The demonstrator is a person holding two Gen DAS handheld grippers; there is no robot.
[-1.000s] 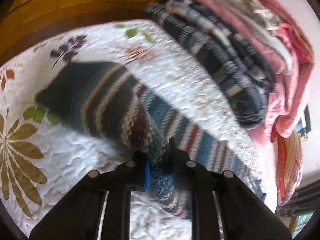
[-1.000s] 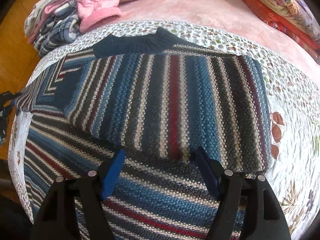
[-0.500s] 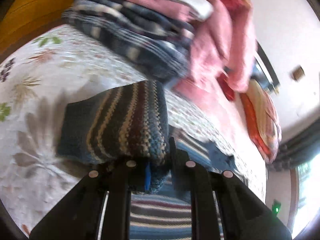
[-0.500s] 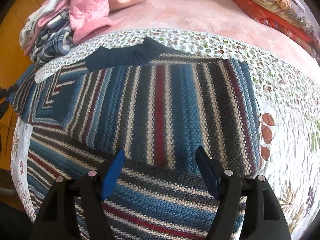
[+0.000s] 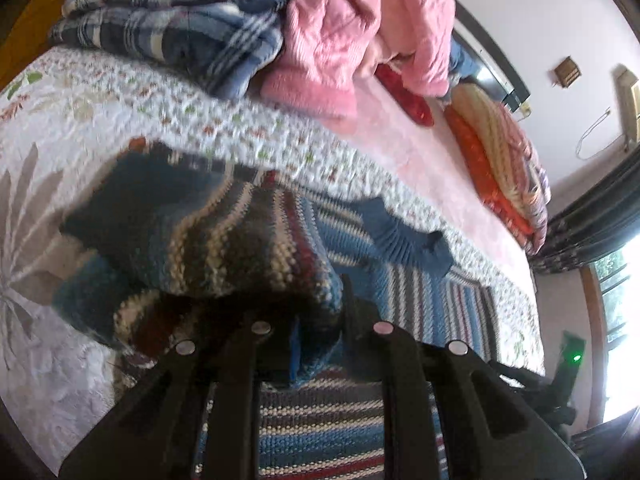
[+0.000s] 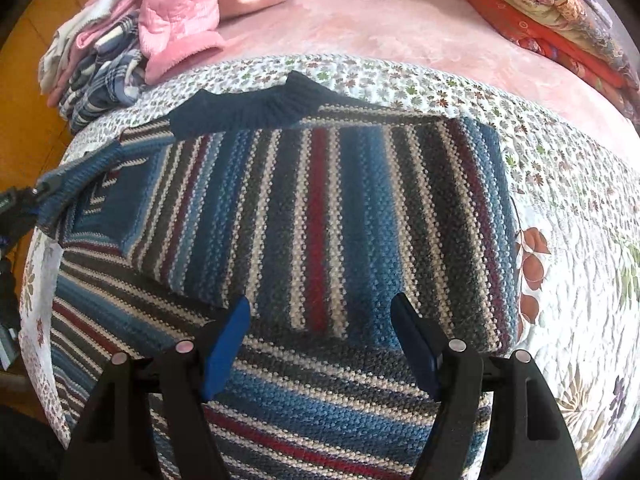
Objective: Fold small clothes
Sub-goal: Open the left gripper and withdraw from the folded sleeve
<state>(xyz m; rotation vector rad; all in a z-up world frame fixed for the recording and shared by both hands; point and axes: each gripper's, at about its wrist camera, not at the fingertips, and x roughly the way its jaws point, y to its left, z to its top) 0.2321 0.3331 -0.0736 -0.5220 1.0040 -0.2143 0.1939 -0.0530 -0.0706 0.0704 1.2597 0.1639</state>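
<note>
A striped knit sweater [image 6: 328,216] in blue, grey, red and cream lies on a white floral quilt [image 6: 580,280], its right sleeve folded across the body and its dark blue collar [image 6: 256,108] at the far edge. My left gripper [image 5: 320,320] is shut on the left sleeve [image 5: 208,248], lifted off the quilt and carried over the sweater body [image 5: 420,296]; that sleeve [image 6: 76,184] shows at the far left of the right wrist view. My right gripper [image 6: 320,332] hovers open low over the sweater's middle, nothing between its fingers.
A pile of plaid and pink clothes [image 5: 248,28] sits at the quilt's far left corner [image 6: 132,52]. Red and striped folded bedding [image 6: 552,16] lies on the pink bedspread [image 6: 380,36] beyond. A window and dark curtains [image 5: 600,224] are at the right.
My left gripper has lifted the sleeve and swung it right, over the sweater body. My right gripper has stayed open and drifted only slightly.
</note>
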